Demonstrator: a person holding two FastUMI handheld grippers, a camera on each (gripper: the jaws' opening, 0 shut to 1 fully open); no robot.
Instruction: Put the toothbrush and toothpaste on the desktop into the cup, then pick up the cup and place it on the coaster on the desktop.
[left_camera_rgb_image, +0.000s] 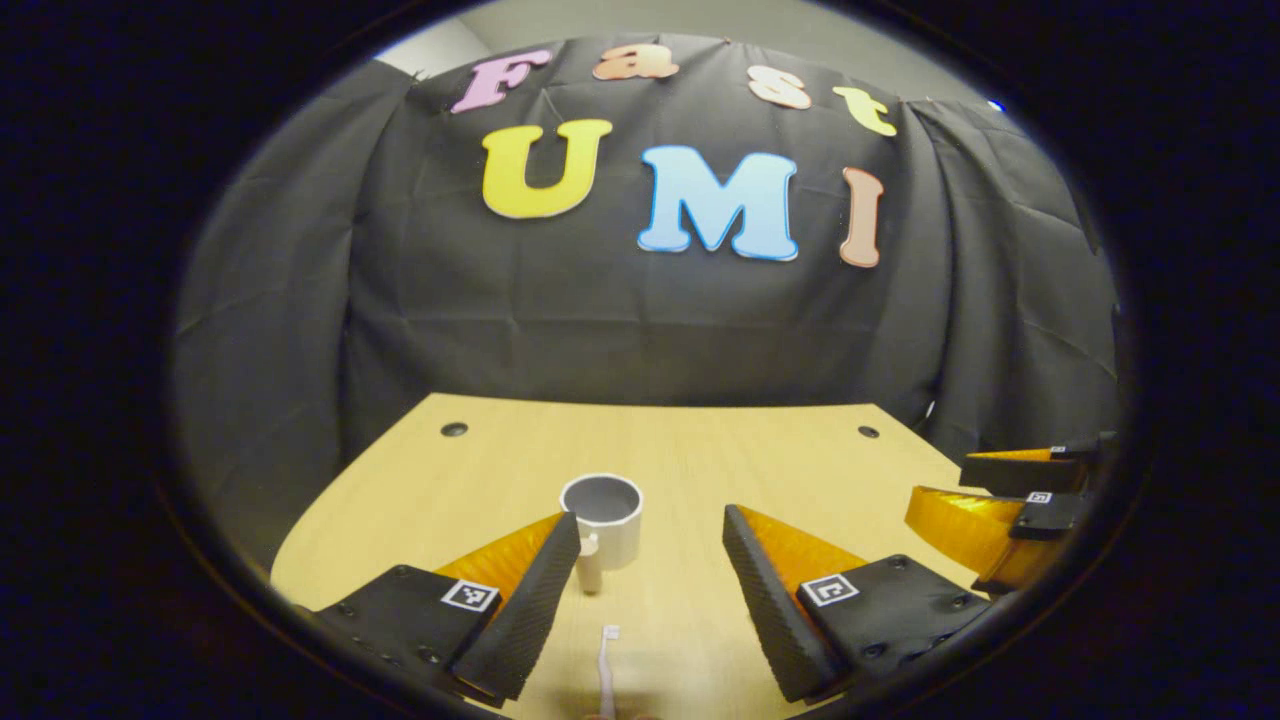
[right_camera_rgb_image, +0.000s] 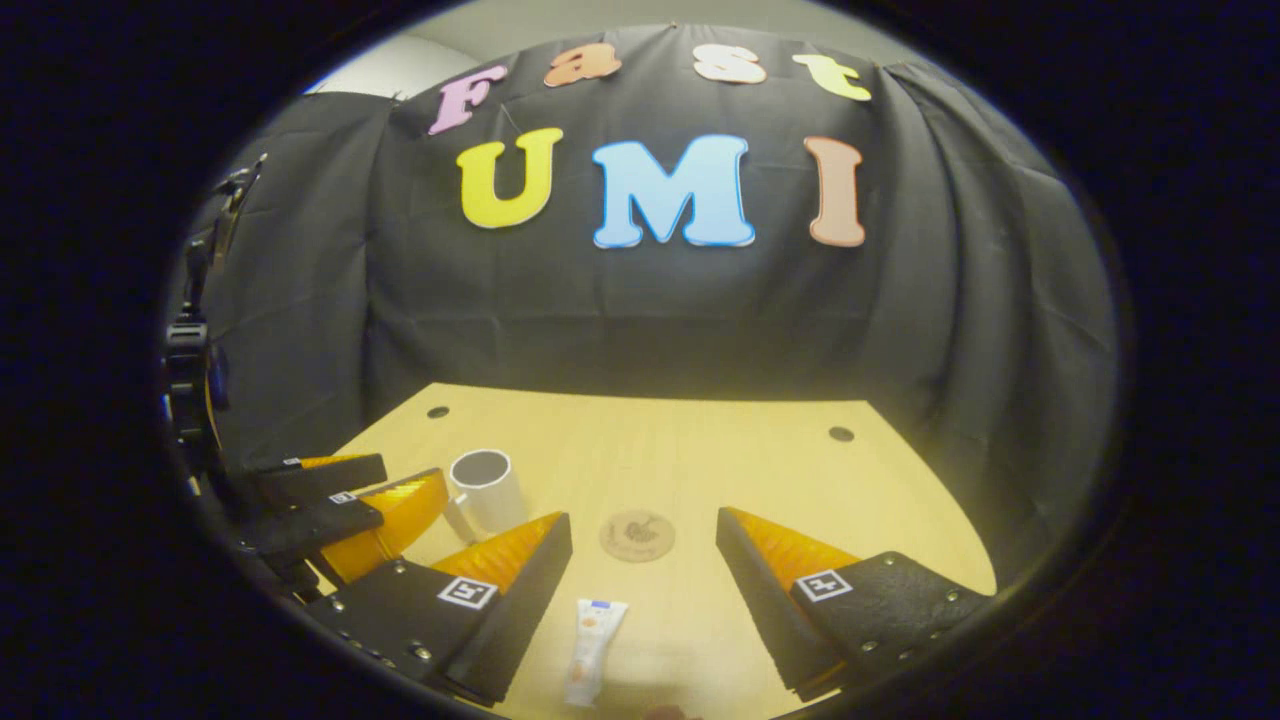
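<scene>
We see bare pale wooden desktop (right_camera_rgb_image: 760, 460) at centre right; a white cylindrical cup (right_camera_rgb_image: 486, 490) blocks centre left.

My left gripper view and right gripper view both look low across the desktop (left_camera_rgb_image: 760, 450) toward the black cloth wall (right_camera_rgb_image: 640, 310), sharing the cup (left_camera_rgb_image: 602, 518), seemingly from side by side.

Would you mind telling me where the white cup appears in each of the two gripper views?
Left gripper view: the cup stands upright at centre, just beyond the open left gripper.
Right gripper view: the cup stands at lower left, left of the coaster.
Shared landmark: the wooden desktop, with round holes at its far corners.
</scene>
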